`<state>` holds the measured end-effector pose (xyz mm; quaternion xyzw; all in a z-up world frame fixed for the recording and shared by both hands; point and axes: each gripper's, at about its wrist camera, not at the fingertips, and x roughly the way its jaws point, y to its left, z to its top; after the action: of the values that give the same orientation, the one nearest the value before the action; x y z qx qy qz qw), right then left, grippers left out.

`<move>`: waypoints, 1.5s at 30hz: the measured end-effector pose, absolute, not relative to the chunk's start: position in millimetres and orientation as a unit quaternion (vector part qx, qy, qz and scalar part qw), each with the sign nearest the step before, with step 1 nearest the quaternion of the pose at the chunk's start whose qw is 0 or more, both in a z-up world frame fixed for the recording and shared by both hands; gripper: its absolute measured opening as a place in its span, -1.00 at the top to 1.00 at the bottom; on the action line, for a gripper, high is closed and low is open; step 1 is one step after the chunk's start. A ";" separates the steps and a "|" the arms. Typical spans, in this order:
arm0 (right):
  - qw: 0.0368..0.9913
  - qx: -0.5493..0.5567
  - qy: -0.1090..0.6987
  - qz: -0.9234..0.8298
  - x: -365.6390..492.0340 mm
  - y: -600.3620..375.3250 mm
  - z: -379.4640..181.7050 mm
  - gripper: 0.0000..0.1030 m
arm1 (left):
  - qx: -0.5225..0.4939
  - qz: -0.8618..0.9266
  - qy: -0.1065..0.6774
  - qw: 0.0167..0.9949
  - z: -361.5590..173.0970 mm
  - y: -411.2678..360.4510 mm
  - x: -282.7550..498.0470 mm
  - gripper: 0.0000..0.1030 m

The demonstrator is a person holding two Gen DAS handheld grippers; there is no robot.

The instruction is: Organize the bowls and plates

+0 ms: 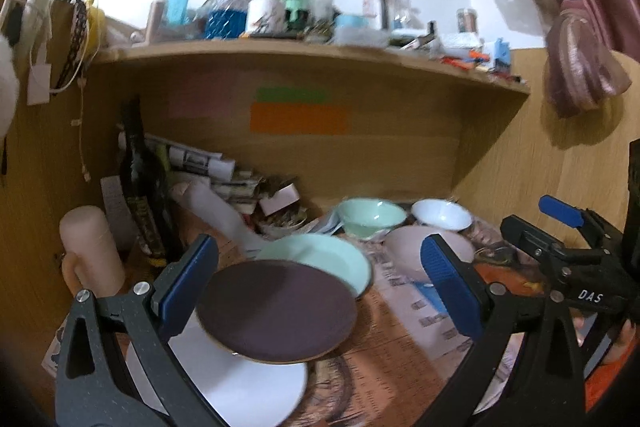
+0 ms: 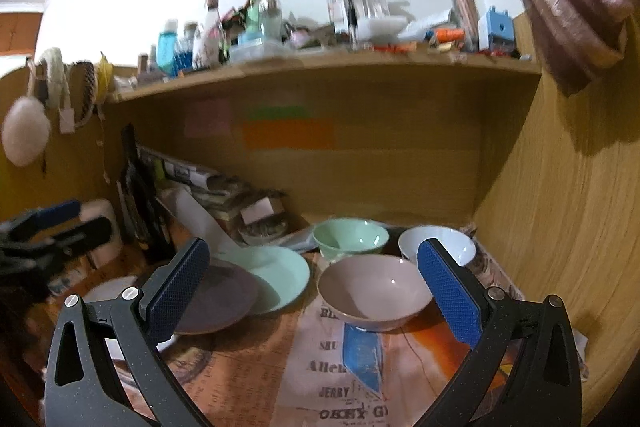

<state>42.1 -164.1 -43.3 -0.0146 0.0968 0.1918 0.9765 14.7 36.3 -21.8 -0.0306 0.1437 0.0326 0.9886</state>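
A: What do you have from the left wrist view?

B: My left gripper (image 1: 320,283) stands wide open with nothing between its blue pads. Framed in the gap is a round dark purple plate (image 1: 276,311); its far edge laps over a pale mint-green plate (image 1: 332,259), and its near edge lies over a flat white plate (image 1: 248,387). Behind them on the worktop (image 1: 400,339), which is covered in printed newspaper, I see 3 bowls: a mint-green ceramic bowl (image 1: 370,217), a white bowl (image 1: 440,213) just beside it, and a pale pink bowl (image 1: 404,247) partly hidden by my right-hand pad. The right gripper's black frame shows at the right edge.

A: And the right wrist view?

B: My right gripper (image 2: 314,279) is also spread open and empty. The pale pink bowl (image 2: 374,291) sits upright between its fingers, near the right pad. The mint-green ceramic bowl (image 2: 350,237) and white bowl (image 2: 436,241) stand behind it. To the left, the dark purple plate (image 2: 220,301) overlaps the pale mint-green plate (image 2: 280,277). I can see only a sliver of the flat white plate (image 2: 108,287). The left gripper appears blurred at the left edge.
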 end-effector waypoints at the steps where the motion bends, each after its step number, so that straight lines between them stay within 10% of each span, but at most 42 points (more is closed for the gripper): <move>1: 0.976 -0.021 0.101 0.190 46.0 -161.0 -46.9 -1.00 | -0.030 0.036 0.148 0.988 -24.7 39.7 16.5 -1.00; 18: 0.937 -0.063 0.213 0.270 124.6 -102.8 -86.5 -0.53 | -0.053 0.102 0.268 0.957 -86.5 126.4 71.5 -0.97; 45: 0.845 -0.045 0.411 0.340 230.5 -48.3 -146.5 0.62 | -0.149 0.062 0.387 0.908 -135.9 179.2 105.7 0.27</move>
<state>230.5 -48.3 -146.5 -0.0445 0.4107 0.3399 0.8449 105.7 179.2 -135.9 -0.1489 0.3870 0.0622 0.9079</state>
